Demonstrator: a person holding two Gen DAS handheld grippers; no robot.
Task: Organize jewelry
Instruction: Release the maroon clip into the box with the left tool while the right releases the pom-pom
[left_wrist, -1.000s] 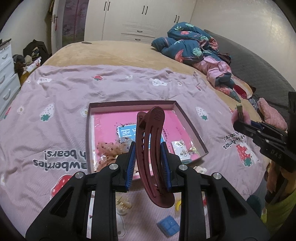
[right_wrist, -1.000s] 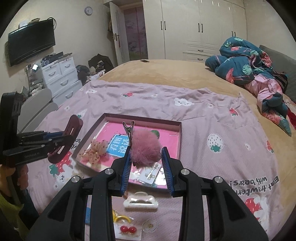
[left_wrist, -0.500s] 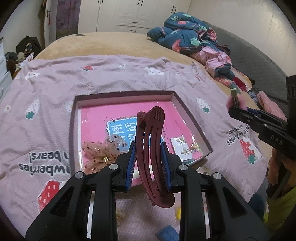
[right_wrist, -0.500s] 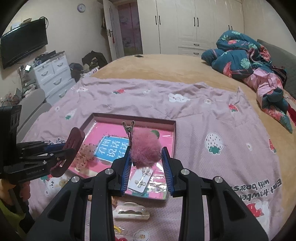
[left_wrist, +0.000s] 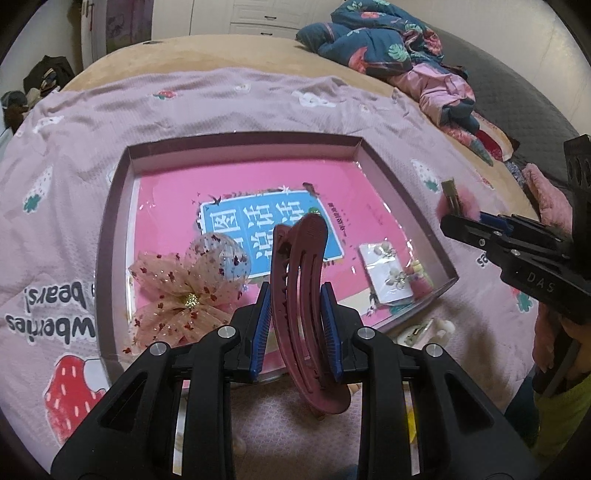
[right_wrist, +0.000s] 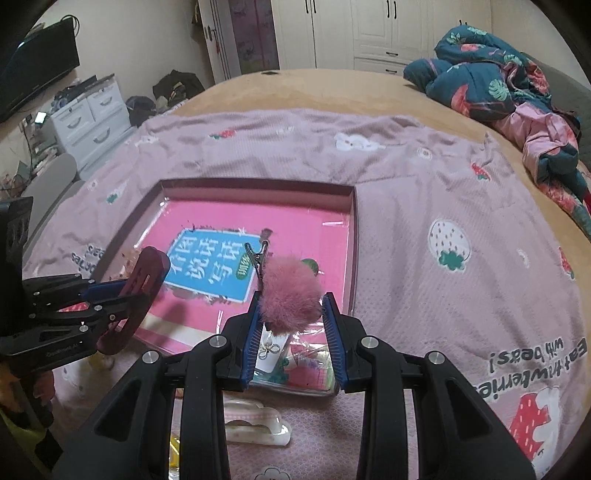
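Note:
My left gripper (left_wrist: 295, 328) is shut on a long dark-red hair claw clip (left_wrist: 301, 280), held upright above the near edge of a shallow box (left_wrist: 240, 146) with a pink floor. In the right wrist view that same clip (right_wrist: 140, 291) hangs at the left over the box (right_wrist: 258, 184). My right gripper (right_wrist: 291, 332) is shut on a fluffy pink pom-pom clip (right_wrist: 290, 295), its metal jaw sticking up, above the box's near right corner. A beige mesh bow (left_wrist: 188, 288) and a card of earrings (left_wrist: 388, 275) lie inside the box.
The box sits on a pink strawberry-print blanket (right_wrist: 461, 221) spread over a bed. A white hair clip (right_wrist: 255, 424) and other small pieces lie on the blanket in front of the box. Bundled bedding (right_wrist: 498, 81) lies at the far right; white drawers (right_wrist: 88, 122) stand left.
Both grippers have come down and forward over the box, which now looks larger and closer. Each still holds its clip as before.

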